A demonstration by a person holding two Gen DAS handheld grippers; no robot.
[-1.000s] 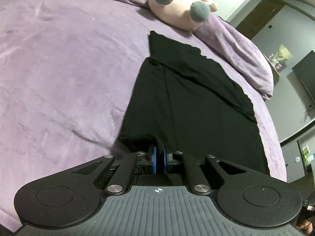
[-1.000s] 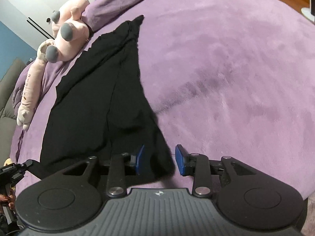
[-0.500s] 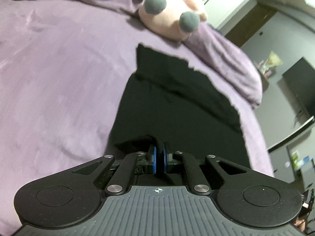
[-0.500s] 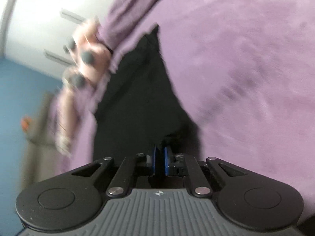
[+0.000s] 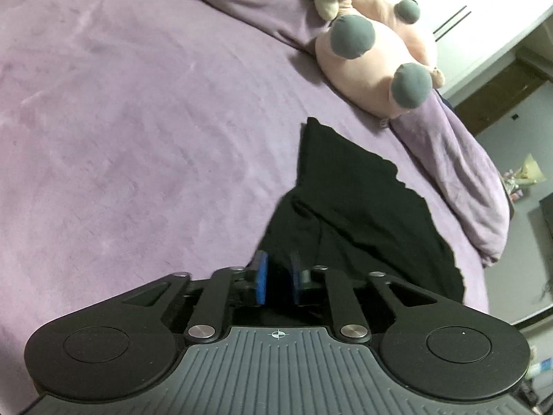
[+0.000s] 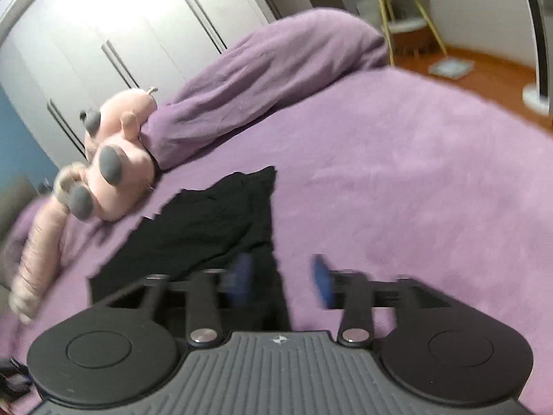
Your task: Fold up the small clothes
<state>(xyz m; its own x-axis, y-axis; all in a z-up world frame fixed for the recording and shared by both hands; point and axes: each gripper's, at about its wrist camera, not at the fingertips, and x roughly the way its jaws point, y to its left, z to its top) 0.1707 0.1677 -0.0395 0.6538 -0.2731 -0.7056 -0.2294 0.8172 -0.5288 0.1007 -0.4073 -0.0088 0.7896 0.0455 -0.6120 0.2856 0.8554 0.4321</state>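
Opening jaws: left gripper [image 5: 276,278] parting narrowly over cloth; right gripper [image 6: 281,282] parting wider, cloth edge by its left pad.
Garment: black garment [image 5: 349,214] on purple bedspread [image 5: 138,138], just ahead of both.
Long axis: near to far, toward plush toy [image 5: 373,65].
Nearer hand: both at near hem.

A bed [image 5: 138,138] fills the room's middle, covered all over by a soft purple blanket [image 6: 397,173] with a faint brushed nap. On it lies a black garment [image 5: 352,207], folded into a long, narrow shape with one jagged edge, pointing toward a pink stuffed animal [image 5: 366,65] with grey feet that rests at the far side. Just beside the toy, touching it, a bunched-up roll of the same purple bedding [image 6: 262,79] runs along the edge of the bed.
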